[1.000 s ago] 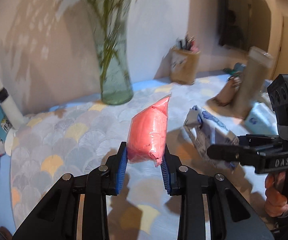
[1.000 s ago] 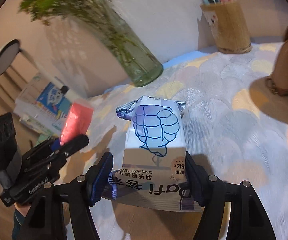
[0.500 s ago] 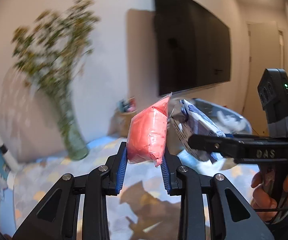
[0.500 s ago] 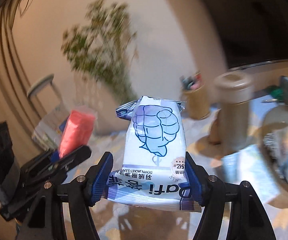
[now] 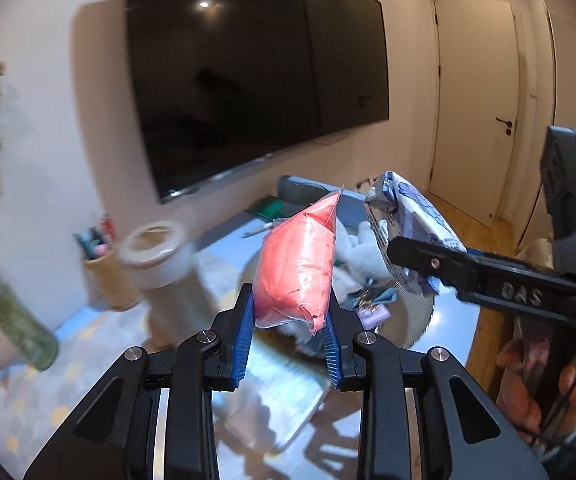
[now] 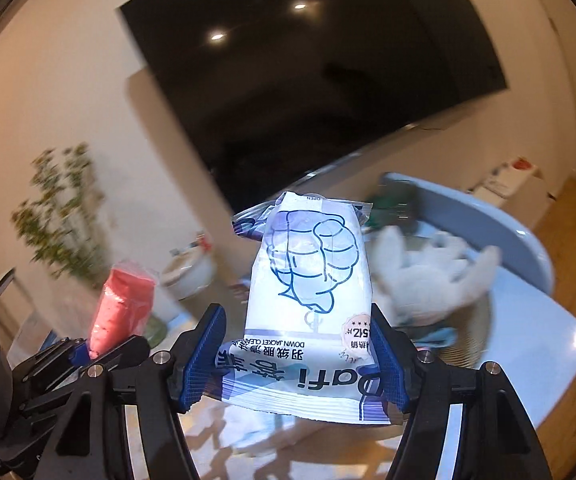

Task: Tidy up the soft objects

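The left gripper point(image 5: 288, 330) is clamped on the lower end of a soft pink putty-like block in clear plastic wrap point(image 5: 297, 270), held off the table. The right gripper point(image 6: 297, 360) is clamped across the base of a white-and-blue flexible wipes pouch point(image 6: 307, 280), likewise in the air. Both items look light and deformable, w/ slick film; grip at the bulk, not the crimped seals. Legible on pouch: "DOWN JACKET CLEAN…", "OPEN" tab, partial brand "…afi". Approx. ahead: a round woven basket point(image 6: 483, 320) w/ a white plush toy point(image 6: 427, 272).
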`<state>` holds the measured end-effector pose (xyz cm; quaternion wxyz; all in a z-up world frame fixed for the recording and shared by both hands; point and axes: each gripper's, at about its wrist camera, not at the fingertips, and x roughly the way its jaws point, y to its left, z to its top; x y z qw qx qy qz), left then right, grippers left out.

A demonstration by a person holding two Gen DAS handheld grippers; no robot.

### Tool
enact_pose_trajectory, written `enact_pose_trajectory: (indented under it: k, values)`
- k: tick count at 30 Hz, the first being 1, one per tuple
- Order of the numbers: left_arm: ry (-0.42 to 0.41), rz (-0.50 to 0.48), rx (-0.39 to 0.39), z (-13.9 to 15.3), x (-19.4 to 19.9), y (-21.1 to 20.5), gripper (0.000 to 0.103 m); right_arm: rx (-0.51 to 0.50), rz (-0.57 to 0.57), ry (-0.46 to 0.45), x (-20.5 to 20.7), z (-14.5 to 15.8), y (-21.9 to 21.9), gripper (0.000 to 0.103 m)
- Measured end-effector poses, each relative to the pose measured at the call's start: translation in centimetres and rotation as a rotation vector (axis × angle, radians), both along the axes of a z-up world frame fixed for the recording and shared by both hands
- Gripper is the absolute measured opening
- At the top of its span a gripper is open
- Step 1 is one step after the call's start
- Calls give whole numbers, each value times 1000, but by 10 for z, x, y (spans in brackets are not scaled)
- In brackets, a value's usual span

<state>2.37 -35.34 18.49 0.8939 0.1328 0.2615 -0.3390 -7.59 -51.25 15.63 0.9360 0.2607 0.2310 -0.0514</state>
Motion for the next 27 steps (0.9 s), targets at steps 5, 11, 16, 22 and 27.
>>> enact_pose_trajectory:
  k: [5,11,16,22,27]
  values:
    - [40,31,18,-30,31,-36,28,15,-29,25,9,-21,-23,68]
    - [50,61,49,-64,44,-59,30,-67,-48,75,20,-39,-25,69]
    - [155,0,111,-90,43,-76,62,-95,-56,124,23,-48,-29,73]
    - [138,-71,86,-89,19,-63,74,-58,-76,112,2,-46,-33,73]
    - [141,-77,24,-75,4,-25,74,-51,-57,104,-5,-35,-19,75]
